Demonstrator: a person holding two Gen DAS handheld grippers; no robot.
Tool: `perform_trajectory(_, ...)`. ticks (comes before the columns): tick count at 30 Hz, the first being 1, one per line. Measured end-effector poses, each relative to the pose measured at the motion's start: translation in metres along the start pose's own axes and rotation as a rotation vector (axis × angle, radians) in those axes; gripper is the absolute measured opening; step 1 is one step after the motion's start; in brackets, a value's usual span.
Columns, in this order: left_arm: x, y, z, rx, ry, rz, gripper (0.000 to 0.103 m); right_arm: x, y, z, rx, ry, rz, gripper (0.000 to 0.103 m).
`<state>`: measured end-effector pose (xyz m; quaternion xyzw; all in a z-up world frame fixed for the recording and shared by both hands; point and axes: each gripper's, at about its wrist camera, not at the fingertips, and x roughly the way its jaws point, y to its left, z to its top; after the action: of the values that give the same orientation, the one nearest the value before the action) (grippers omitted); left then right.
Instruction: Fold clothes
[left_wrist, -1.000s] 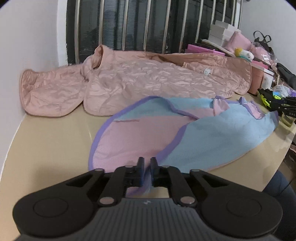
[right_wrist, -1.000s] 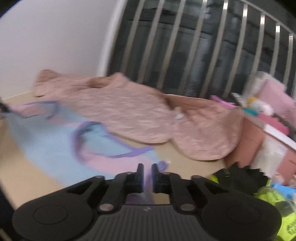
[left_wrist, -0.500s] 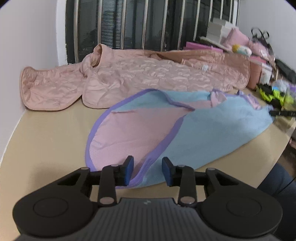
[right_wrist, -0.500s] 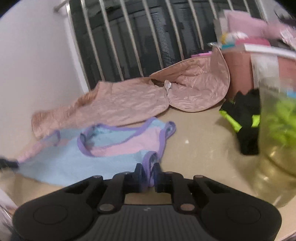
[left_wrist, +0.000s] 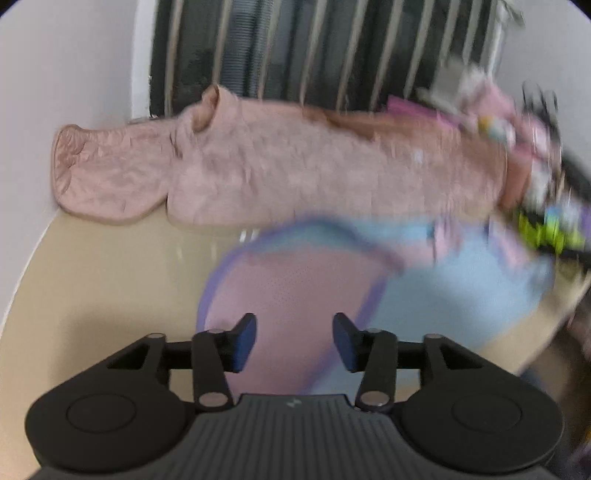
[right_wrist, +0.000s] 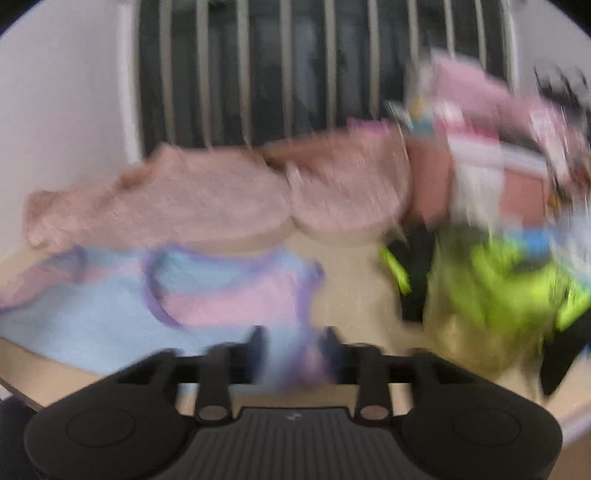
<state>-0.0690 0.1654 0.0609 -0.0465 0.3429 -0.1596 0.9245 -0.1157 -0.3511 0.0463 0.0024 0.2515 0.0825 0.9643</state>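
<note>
While both views are smeared by motion, the left wrist view is the sharper: the left tool (left_wrist: 294, 341) stands with its jaws spread wide, nothing between them, and the pink, rounded hem of the pastel top (left_wrist: 295, 288) lies on the desk (left_wrist: 110, 266) straight ahead of and beneath its fingertips. That view alone shows the full sleeve of the quilted pink jacket (left_wrist: 258, 173), stretched out beyond the top and ending at the wall to the tool's left. From the right wrist view, the right tool (right_wrist: 293, 350) also has its jaws parted, with a purple-trimmed strap of the pastel top (right_wrist: 221, 291) lying in the gap; blur hides whether either finger touches it. Only here do the neckline and blue front of the top show, spreading ahead and to the tool's left, while a neon-yellow and black heap (right_wrist: 491, 291) sits to its right, clearer than in the other view.
</note>
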Motion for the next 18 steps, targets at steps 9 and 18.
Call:
perform_trajectory(9,0.125,-0.007,0.074,-0.169,0.111,-0.095,0.065,0.144,0.059,0.073,0.07,0.148,0.318,0.05)
perform_trajectory(18,0.165,-0.005,0.081,-0.307,0.125,-0.103,0.0,0.195,0.063,0.067,0.165,0.248,0.316,0.007)
